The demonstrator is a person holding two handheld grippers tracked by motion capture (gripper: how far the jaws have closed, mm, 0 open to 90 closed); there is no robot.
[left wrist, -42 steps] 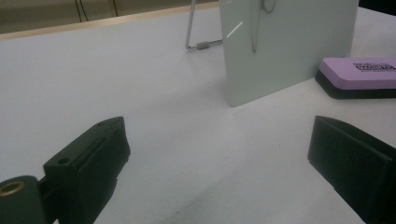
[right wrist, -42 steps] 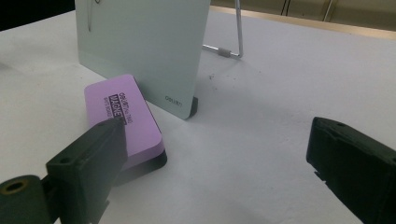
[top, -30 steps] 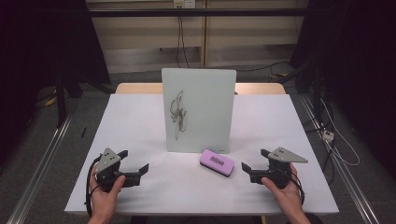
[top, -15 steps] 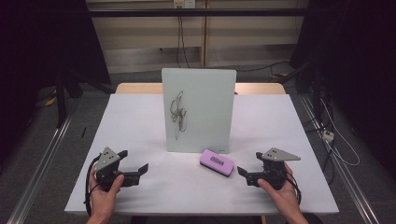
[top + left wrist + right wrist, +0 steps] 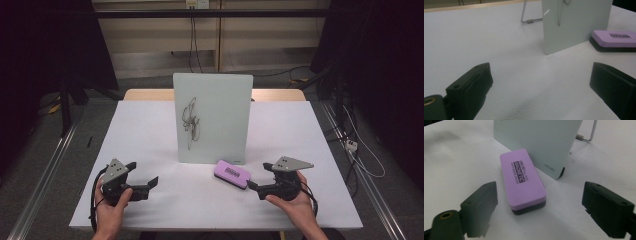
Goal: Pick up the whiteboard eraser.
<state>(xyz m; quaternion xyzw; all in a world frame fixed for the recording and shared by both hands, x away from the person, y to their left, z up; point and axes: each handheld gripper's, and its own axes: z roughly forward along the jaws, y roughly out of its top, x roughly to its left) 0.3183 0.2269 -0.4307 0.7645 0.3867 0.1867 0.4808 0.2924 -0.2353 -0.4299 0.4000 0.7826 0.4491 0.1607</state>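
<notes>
We see the right claw point(image 5: 539, 212), jaws spread wide, lined up on the purple eraser point(image 5: 522, 180) lying on the tabletop point(image 5: 150, 130) just before the propped, scribbled whiteboard point(image 5: 212, 117), presumably for wiping. The left claw point(image 5: 541, 92) waits released, apart.

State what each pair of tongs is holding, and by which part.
Nothing is held. The left tongs stand open over bare table; the right tongs stand open, lined up with the purple eraser, not touching it.

glossy whiteboard point(image 5: 212, 117) (wire stand), matt table point(image 5: 150, 130)
</notes>
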